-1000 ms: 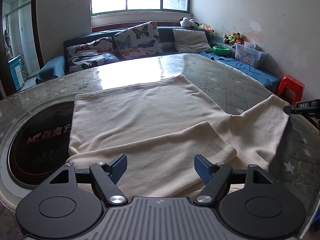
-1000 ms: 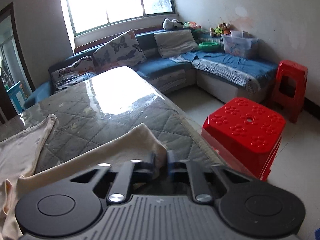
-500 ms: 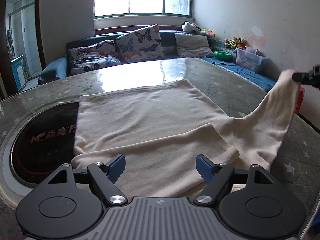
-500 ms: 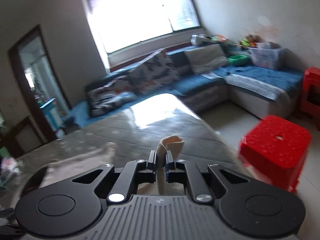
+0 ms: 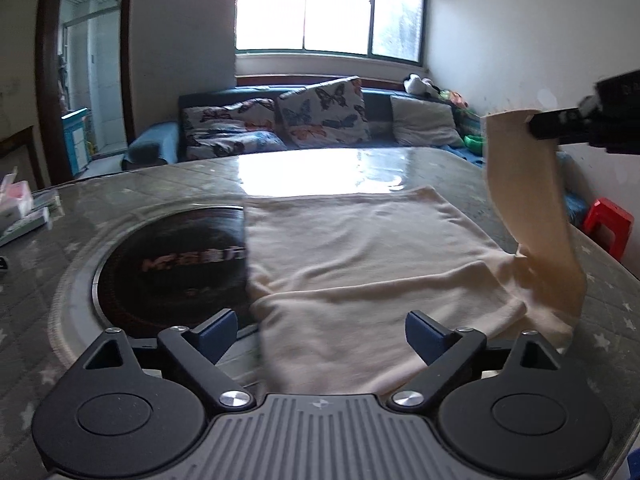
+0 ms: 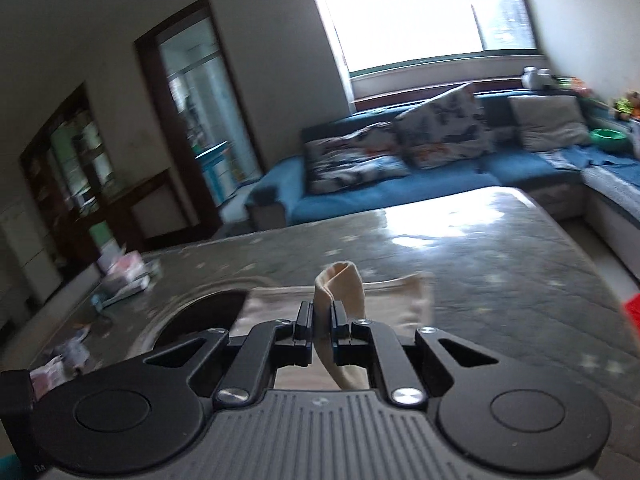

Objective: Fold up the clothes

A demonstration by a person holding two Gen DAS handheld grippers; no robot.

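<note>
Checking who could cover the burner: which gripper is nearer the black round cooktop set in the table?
Left. The left gripper hovers open just beside the cooktop; the right gripper holds the sleeve aloft, farther off.

The right gripper (image 6: 322,320) pinches a fold of cream cloth (image 6: 340,286) between its fingers (image 6: 304,322), the loop standing up just above the tips and a tail hanging below. More of the cloth lies flat on the grey quilted bench (image 6: 500,248), beside a dark round inset (image 6: 208,312). Behind stand a blue sofa (image 6: 384,196) with patterned cushions (image 6: 444,128) and a bright window (image 6: 420,16).
</note>
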